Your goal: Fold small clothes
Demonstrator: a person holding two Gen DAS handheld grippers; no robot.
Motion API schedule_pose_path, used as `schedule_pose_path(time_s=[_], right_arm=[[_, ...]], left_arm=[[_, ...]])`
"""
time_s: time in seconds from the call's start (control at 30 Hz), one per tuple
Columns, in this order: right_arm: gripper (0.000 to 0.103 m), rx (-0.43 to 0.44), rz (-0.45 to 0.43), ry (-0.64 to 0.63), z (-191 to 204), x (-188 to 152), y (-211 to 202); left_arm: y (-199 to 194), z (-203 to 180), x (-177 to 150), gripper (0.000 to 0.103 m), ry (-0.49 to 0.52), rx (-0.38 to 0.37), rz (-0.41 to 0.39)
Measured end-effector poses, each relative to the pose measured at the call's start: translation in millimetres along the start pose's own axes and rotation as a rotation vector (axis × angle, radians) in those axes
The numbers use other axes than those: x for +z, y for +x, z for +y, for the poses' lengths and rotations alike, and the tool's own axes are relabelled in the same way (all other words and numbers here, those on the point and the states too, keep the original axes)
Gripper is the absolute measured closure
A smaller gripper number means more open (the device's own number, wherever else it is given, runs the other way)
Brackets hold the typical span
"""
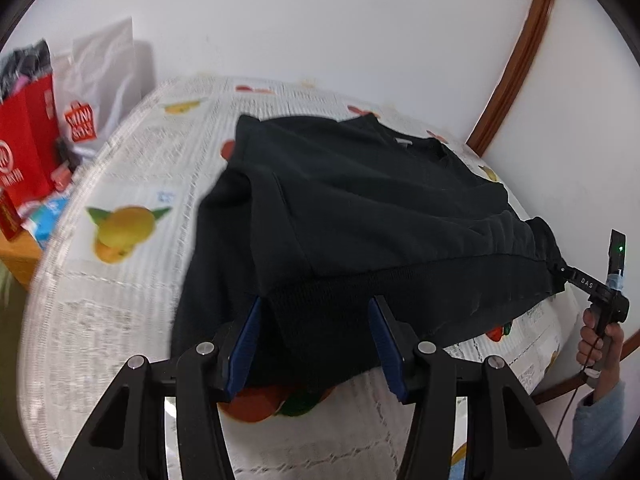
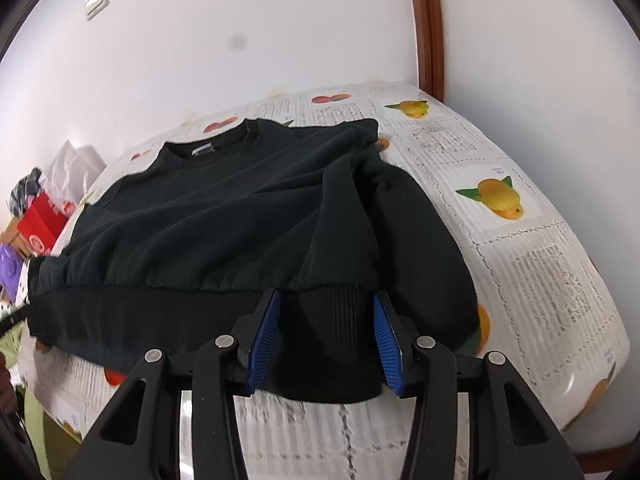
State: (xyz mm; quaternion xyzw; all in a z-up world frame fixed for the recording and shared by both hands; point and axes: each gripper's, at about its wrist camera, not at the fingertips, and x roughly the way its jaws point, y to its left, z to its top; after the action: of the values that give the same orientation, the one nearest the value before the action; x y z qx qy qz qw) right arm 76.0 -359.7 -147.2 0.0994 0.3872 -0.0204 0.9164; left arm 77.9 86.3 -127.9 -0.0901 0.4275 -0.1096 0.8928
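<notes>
Two hand-held grippers at the ribbed hem of a black sweatshirt [image 1: 360, 200], lifting that edge off a round table's fruit-printed tablecloth [image 1: 120, 288]. Left gripper [image 1: 316, 344] at one hem corner, blue-padded fingers [image 1: 246, 344] spread wide either side of the bunched ribbing, not pressed together; cannot tell whether gripping or merely straddling the cloth. Right gripper [image 2: 326, 340] likewise at the opposite corner, fingers [image 2: 264, 340] well apart around the knit band. Seen from the left camera, held in a hand [image 1: 600, 344] at the far hem corner. Collar end of the sweatshirt flat on the table near the white wall [image 2: 240, 20]. Red shopping bag [image 1: 28, 140] beside a white Miniso bag [image 1: 96, 92] past the table's edge.
</notes>
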Motion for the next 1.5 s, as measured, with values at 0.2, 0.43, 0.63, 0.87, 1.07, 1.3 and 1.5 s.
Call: schedule_pose_path(time_s=[0.2, 0.43, 0.63, 0.87, 1.07, 1.3, 1.5], right_arm=[[0.095, 0.021, -0.02, -0.017, 5.1, 9.1, -2.6], [0.096, 0.142, -0.143, 0.012, 1.2, 37.1, -41.5], [0.096, 0.168, -0.177, 0.06, -1.8, 69.8, -26.2], [0.096, 0.189, -0.152, 0.133, -2.2, 96.0, 17.1], [0.096, 0.13, -0.095, 0.11, 1.5, 101.3, 57.0], [0.09, 0.01, -0.035, 0.053, 12.4, 101.9, 82.1], [0.063, -0.011, -0.054, -0.03, 23.8, 97.5, 44.7]], left_arm=[[9.1, -7.5, 6.3, 0.092, -0.006, 0.018, 0.005], [-25.5, -14.1, 29.8, 0.096, 0.006, -0.034, -0.094], [-14.3, -22.5, 62.5, 0.096, -0.006, -0.014, -0.147], [32.8, -23.2, 90.7, 0.093, -0.024, 0.077, -0.105], [62.0, -18.2, 95.5, 0.092, -0.009, 0.123, -0.068], [66.8, -11.2, 94.4, 0.085, -0.032, 0.089, -0.033], [40.1, -14.1, 82.1, 0.058, 0.016, 0.07, -0.049]])
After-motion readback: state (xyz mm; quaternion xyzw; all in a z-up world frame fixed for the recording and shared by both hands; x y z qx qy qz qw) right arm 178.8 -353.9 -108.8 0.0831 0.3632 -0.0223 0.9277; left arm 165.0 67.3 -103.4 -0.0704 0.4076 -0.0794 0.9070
